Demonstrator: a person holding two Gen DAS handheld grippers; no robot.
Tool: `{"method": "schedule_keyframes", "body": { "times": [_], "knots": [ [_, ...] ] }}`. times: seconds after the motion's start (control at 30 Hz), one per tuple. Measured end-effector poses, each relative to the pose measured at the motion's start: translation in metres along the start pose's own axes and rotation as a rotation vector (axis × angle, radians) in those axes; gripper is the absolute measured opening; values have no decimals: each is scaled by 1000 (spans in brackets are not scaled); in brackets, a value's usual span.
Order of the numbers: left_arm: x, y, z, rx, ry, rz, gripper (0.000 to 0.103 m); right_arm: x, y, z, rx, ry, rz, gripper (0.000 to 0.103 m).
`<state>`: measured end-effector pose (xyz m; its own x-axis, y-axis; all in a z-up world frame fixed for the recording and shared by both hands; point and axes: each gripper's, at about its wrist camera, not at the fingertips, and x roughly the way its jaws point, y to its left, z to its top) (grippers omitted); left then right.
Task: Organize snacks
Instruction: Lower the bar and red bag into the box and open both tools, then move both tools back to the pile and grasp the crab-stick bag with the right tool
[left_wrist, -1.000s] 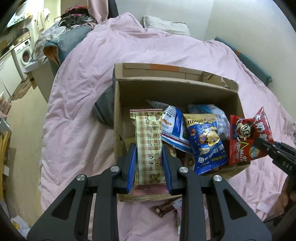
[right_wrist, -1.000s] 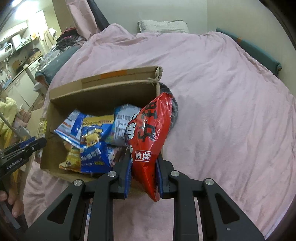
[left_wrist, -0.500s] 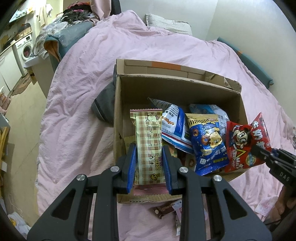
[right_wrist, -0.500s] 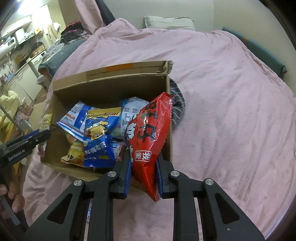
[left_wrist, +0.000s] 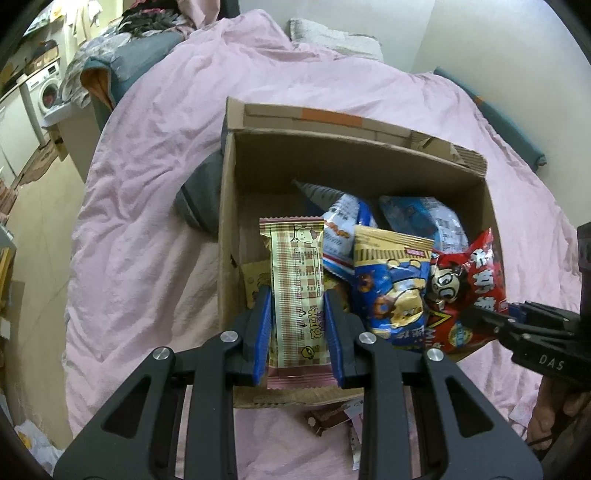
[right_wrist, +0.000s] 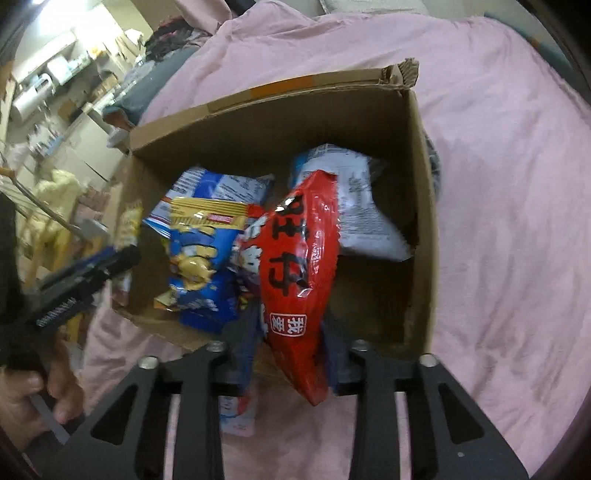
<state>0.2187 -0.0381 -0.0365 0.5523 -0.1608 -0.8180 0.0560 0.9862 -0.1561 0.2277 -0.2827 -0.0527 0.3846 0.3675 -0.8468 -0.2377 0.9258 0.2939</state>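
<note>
Right hand-held gripper (right_wrist: 291, 354) has just been opening around red bag (right_wrist: 299, 258) over box (right_wrist: 421, 206).

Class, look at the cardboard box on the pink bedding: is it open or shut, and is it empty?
Open and not empty. The cardboard box has its flaps up, and snack packets lie piled inside.

Both wrist views look steeply down at close range into one cardboard box (left_wrist: 369, 162) on the bed (left_wrist: 147, 192). The left view faces its left half, the right view its right half. Each sees the opposite claw at its frame edge.
</note>
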Motion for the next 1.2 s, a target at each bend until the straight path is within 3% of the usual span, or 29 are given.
{"method": "schedule_keyframes", "body": {
  "times": [0.07,0.13,0.3,0.33,0.43,0.6,0.73,0.8,0.97,1.2],
  "knots": [
    [-1,-1,0,8,9,-11,32,-11,5,-2,-18,-50,-42,84],
    [-4,-3,0,8,2,-28,40,-25,7,-2,-24,-110,-47,86],
    [-16,-8,1,30,-44,-8,81,-47,1,-3,8,-204,-104,86],
    [-18,-8,1,29,-51,-4,83,-48,1,-3,13,-212,-108,86],
    [-21,-8,0,24,-49,-9,84,-55,-3,-3,30,-246,-114,85],
    [-34,-4,0,17,-49,-19,84,-49,4,-1,17,-234,-122,85],
    [-48,5,-7,22,-68,0,84,-20,18,-4,-67,-146,-285,79],
    [-50,11,-13,24,-66,21,84,-19,23,-4,-91,-164,-310,78],
    [-57,33,-27,-49,-39,32,84,-31,18,-7,-29,-194,-214,80],
    [-76,40,-41,-56,-60,24,84,-37,16,-27,27,-170,-159,81]
  ]
}}
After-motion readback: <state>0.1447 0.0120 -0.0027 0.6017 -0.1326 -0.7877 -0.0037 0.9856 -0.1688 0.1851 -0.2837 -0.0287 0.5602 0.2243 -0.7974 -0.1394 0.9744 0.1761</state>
